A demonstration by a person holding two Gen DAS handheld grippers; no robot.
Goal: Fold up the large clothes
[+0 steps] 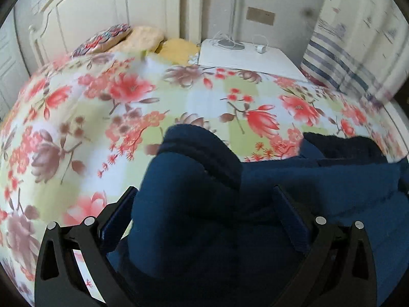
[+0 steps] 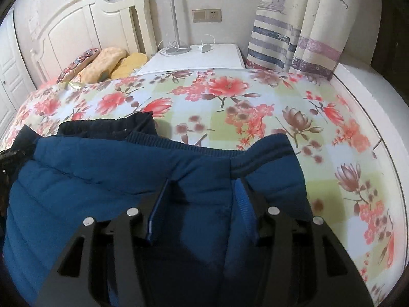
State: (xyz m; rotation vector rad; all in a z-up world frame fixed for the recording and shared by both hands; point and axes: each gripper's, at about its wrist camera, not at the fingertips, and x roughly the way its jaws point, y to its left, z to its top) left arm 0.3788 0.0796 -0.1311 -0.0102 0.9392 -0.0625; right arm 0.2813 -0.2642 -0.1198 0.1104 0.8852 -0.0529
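Note:
A dark blue quilted jacket [image 2: 102, 179] with ribbed knit hem lies on a floral bedspread [image 2: 255, 102]. It also shows in the left wrist view [image 1: 319, 186]. My left gripper [image 1: 204, 197] has its fingers wide apart with a bunched sleeve and ribbed cuff [image 1: 204, 153] of the jacket between them. My right gripper [image 2: 202, 186] is closed on a fold of the jacket near its ribbed hem [image 2: 204, 151]. The left wrist view is blurred by motion.
The floral bedspread [image 1: 179, 97] covers the bed. Pillows [image 2: 107, 61] lie by the white headboard [image 2: 89, 25]. A white nightstand [image 2: 204, 58] holds a lamp base and a charger. Striped curtains [image 2: 294, 38] hang at the right, over a white ledge [image 2: 370, 89].

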